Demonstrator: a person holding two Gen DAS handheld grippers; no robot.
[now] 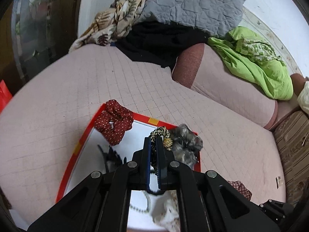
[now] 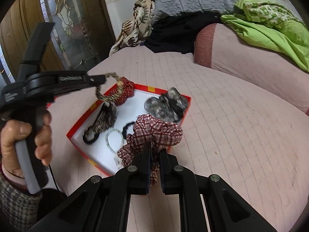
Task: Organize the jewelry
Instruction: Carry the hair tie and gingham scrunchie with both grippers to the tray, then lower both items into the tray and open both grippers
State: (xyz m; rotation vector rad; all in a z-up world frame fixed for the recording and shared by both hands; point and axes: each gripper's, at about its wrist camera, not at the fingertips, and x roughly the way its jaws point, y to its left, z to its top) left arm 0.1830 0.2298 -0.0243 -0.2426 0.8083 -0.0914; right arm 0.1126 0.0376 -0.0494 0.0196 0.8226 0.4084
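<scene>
Pinching a red-and-white plaid scrunchie (image 2: 154,135), the right claw (image 2: 154,154) is hovering at the near corner of the red-rimmed box (image 2: 77,123), its fingers pressed onto the fabric. Beside it, the left claw (image 1: 153,145) is gripping a gold-and-black braided hair tie (image 1: 161,132) and is holding it above the box's far left part; in the right wrist view the loop is dangling clear of the contents. Lying inside the white-floored box already are a black-and-gold woven band (image 2: 100,123), a pale beaded bracelet (image 2: 114,141), a small black elastic (image 2: 128,127), a red dotted scrunchie (image 1: 115,122) and a grey velvet scrunchie (image 2: 168,104). Judging by this, the sorting is looking nearly finished: only the two held pieces are waiting to be dropped in. Beyond, the pink quilted bed (image 2: 222,116) is carrying heaped clothes.
</scene>
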